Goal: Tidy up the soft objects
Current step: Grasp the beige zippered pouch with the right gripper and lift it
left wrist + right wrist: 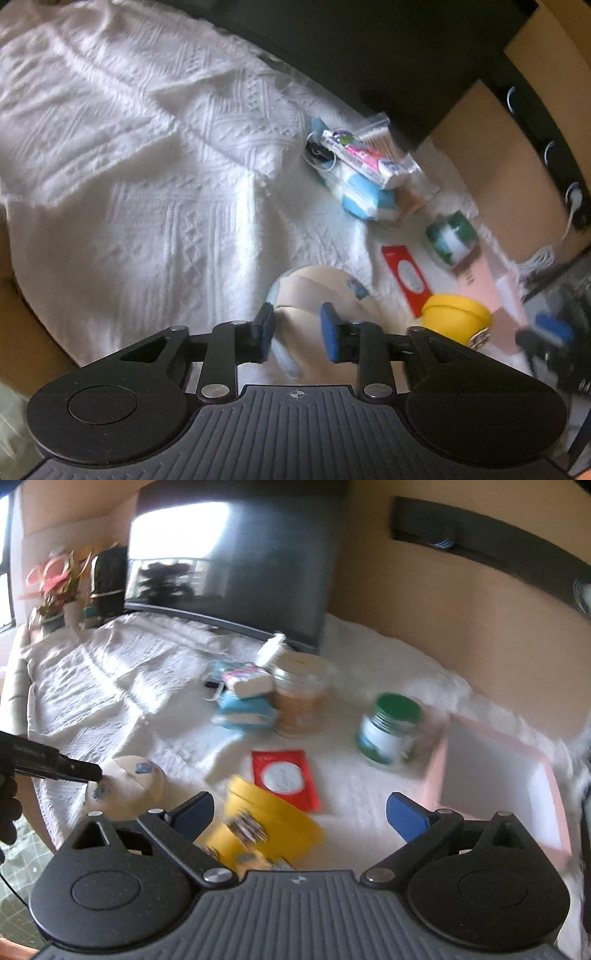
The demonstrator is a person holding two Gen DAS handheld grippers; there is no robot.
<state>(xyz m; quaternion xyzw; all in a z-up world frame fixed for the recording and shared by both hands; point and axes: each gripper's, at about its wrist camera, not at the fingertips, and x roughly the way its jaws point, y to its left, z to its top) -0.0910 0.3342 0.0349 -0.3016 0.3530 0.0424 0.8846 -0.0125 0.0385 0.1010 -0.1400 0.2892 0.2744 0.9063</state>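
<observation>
On the white textured cloth (155,206), near its front edge, lies a beige soft pouch (314,291) with blue marks — the left gripper (297,330) has its blue pads partly closed on either side of it, though real contact is unclear. The right gripper (299,812) is spread wide and holds nothing, above a yellow container (266,823). Beyond lie a red packet (284,779), a green-lidded jar (391,729) and a pink box (498,775).
</observation>
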